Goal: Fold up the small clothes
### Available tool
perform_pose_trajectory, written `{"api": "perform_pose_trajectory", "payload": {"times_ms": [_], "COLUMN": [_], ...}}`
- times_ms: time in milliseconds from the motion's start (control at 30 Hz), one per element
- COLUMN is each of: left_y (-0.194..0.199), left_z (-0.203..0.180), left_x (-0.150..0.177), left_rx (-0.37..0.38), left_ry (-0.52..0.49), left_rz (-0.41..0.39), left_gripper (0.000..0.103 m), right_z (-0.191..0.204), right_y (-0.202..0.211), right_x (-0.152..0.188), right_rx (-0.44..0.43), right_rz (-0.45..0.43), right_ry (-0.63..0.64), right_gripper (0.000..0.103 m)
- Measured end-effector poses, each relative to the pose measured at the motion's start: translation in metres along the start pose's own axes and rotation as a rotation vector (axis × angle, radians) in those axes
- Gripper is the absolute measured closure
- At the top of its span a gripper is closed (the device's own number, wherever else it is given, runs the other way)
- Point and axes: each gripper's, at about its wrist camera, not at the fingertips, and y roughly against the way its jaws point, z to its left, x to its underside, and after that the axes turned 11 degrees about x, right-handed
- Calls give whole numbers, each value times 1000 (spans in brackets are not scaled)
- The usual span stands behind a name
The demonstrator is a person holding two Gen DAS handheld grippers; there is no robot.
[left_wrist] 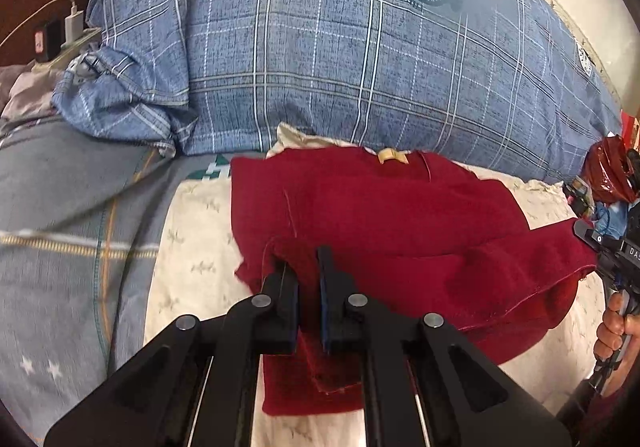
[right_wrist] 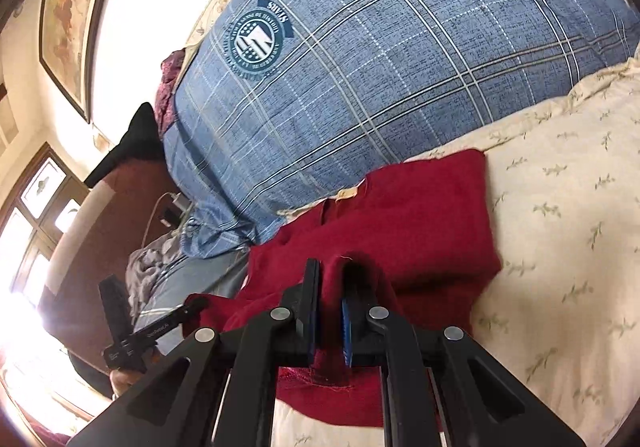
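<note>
A small dark red knitted garment (left_wrist: 384, 215) lies on a cream floral bedsheet (left_wrist: 192, 239), its neck label (left_wrist: 392, 156) toward the blue pillow. My left gripper (left_wrist: 306, 267) is shut on the garment's near left edge and holds a fold of it raised. My right gripper (right_wrist: 330, 287) is shut on the garment (right_wrist: 420, 215) at its other near edge, cloth bunched between the fingers. The right gripper also shows at the right edge of the left wrist view (left_wrist: 592, 237), pinching the red cloth. The left gripper shows in the right wrist view (right_wrist: 192, 307).
A big blue plaid pillow (left_wrist: 340, 47) lies just behind the garment. A grey quilt (left_wrist: 72, 227) lies to the left. A charger and cable (left_wrist: 72, 23) sit far left. A red plastic bag (left_wrist: 608, 171) is at the right. A framed picture (right_wrist: 72, 7) hangs on the wall.
</note>
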Motion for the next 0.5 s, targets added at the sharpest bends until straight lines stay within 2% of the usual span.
{"api": "perform_pose_trajectory", "payload": {"times_ms": [500], "left_y": [-54], "left_z": [14], "left_x": [-49], "left_rx": [-29], "left_ry": [20], "left_rz": [9], "left_gripper": [97], "right_z": [-9], "right_y": [-53], "right_x": [-47], "right_rx": [54], "right_rz": [-3], "right_ry": [3], "right_gripper": [95]}}
